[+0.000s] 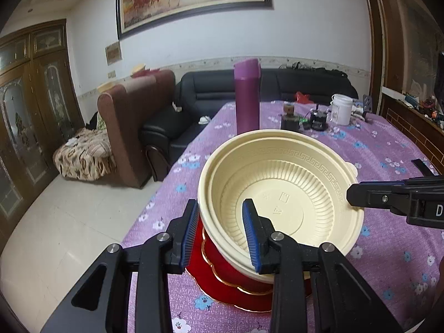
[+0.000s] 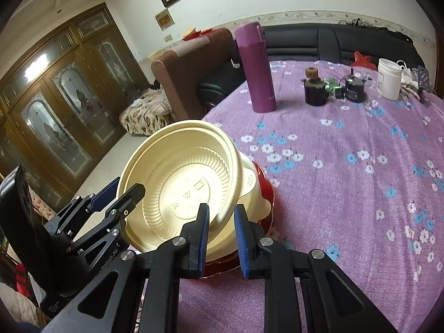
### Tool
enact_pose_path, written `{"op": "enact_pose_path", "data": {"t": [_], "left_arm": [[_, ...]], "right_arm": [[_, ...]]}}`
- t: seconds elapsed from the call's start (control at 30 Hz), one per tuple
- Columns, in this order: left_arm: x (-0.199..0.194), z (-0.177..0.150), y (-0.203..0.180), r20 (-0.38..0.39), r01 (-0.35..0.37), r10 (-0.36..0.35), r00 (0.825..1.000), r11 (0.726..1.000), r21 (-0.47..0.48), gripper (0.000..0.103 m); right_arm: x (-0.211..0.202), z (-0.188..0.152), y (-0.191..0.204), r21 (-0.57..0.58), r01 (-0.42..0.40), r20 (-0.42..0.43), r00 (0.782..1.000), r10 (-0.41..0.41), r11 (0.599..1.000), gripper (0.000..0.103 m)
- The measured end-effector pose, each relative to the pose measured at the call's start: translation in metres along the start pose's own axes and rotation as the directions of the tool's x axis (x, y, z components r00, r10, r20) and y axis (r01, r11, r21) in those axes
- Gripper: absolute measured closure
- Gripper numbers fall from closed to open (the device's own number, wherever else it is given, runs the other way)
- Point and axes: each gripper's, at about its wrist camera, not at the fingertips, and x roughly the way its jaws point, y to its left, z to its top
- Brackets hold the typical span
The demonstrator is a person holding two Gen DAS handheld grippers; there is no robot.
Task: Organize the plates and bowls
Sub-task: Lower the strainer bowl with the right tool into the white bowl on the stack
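While the left gripper [image 1: 222, 230] straddles the near rim of the cream plastic bowl [image 1: 280, 191], one blue pad outside the wall and one inside, clamped on it, the bowl sits over the red plate [image 1: 222, 283] on the purple flowered tablecloth [image 1: 388, 249]. From the right gripper [image 2: 222, 238], the bowl [image 2: 180, 188] tilts, its thin rim pinched between nearly closed pads. It looks light, springy and slick, so the rim is probably the best hold.
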Motion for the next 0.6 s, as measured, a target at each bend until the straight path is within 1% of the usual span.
{"op": "enact_pose_path", "data": {"t": [0.23, 0.6], "left_arm": [[0.011, -0.005, 0.001, -0.023, -0.005, 0.005, 1.0, 1.0, -0.005, 0.072], [0.021, -0.007, -0.003, -0.038, -0.014, 0.014, 0.999, 1.0, 0.005, 0.072]], "right_arm": [[0.017, -0.005, -0.001, 0.009, 0.009, -0.036, 0.999, -0.009, 1.0, 0.082], [0.027, -0.007, -0.003, 0.008, 0.024, -0.043, 0.999, -0.023, 1.0, 0.082]]}}
